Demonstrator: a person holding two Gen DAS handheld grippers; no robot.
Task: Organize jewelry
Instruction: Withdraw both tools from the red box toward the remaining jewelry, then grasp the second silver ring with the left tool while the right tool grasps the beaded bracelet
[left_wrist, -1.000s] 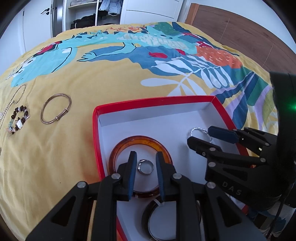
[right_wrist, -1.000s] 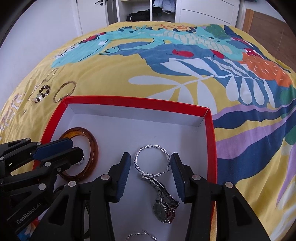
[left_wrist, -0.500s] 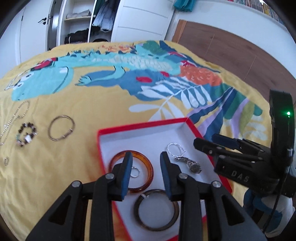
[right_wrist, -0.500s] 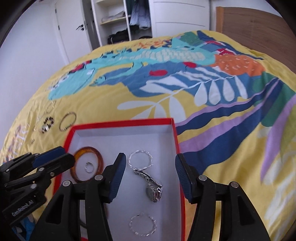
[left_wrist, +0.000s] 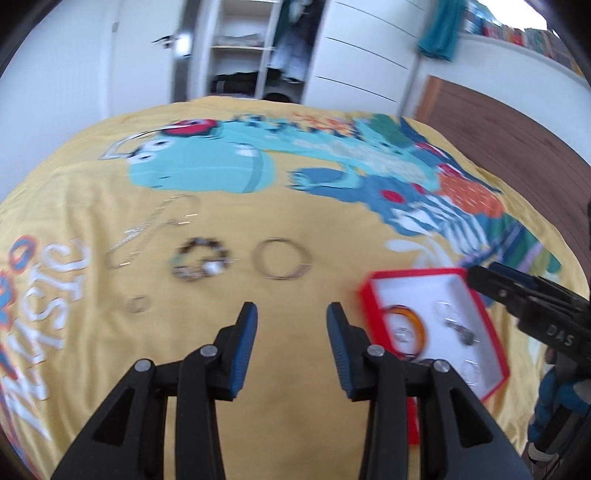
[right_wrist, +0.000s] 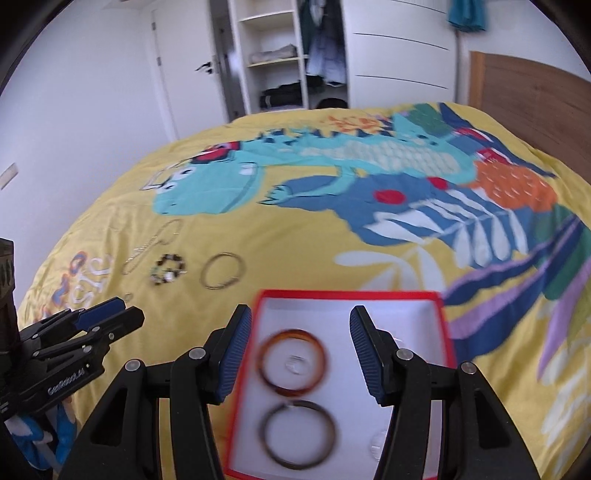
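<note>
Both the left gripper (left_wrist: 291, 314) and right gripper (right_wrist: 301, 317) are being held spread, empty; the thin metal bangle (left_wrist: 281, 262), likely light, stiff and slippery, is best being pinched across its rim

Two bangles (right_wrist: 291, 356) lie in the box (right_wrist: 445, 328) (on the bedspread (right_wrist: 314, 251)); a beaded bracelet (right_wrist: 168, 271) lies left of it.

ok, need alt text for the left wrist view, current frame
The open, empty left gripper hovers over a yellow printed bedspread, facing a thin metal bangle, a beaded bracelet, a chain and a small ring. To the right sits a red box already holding bangles, with the right gripper beside it.
</note>
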